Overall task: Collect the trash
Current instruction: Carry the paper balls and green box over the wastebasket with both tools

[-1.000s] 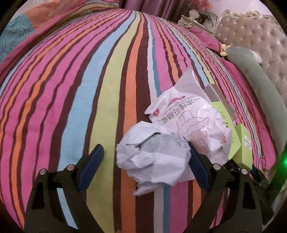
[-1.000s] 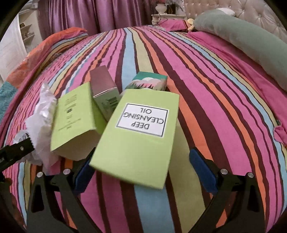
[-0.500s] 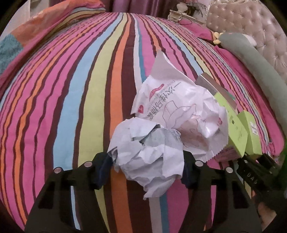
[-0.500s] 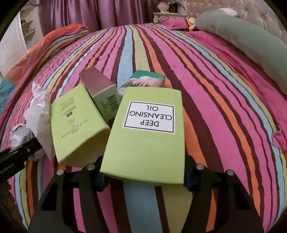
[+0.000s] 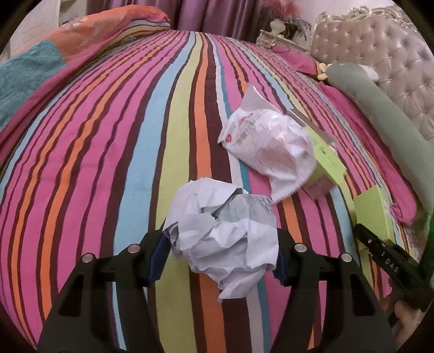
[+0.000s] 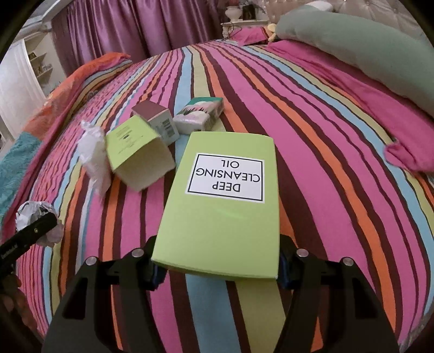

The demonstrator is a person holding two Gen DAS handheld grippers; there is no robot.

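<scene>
Left tongs [image 5: 221,255] pinching a crumpled paper ball [image 5: 221,230], blue pads pressed into both its sides, ball lifted clear of the striped bedspread [image 5: 108,152]. Right tongs [image 6: 218,267] clamped on the near end of a lime-green carton [image 6: 225,206] labelled DEEP CLEANSING OIL, far end tilted up over the bed. Left behind near the middle of the bed: a white plastic wrapper [image 5: 268,146] with red print, an open-ended green box [image 6: 138,157] lying on its side just beside it, a small box with a mauve top [image 6: 157,122] leaning against that, and a teal-and-pink patterned box [image 6: 200,115] touching it on the far side. Covering the whole bed, a spread in long stripes of pink, maroon, orange, pale blue and yellow-green, running toward the far edge. Along the head edge, a tufted cream headboard [image 5: 385,59], a long grey-green bolster [image 5: 379,114] and pink bedding [image 6: 366,89] under it. At the opposite side, a bunched orange and teal quilt [image 5: 54,54]. Beyond the far edge, purple curtains [image 6: 130,30], a small stand with a white vase [image 6: 233,13], and white shelving [image 6: 29,68] in the corner.
</scene>
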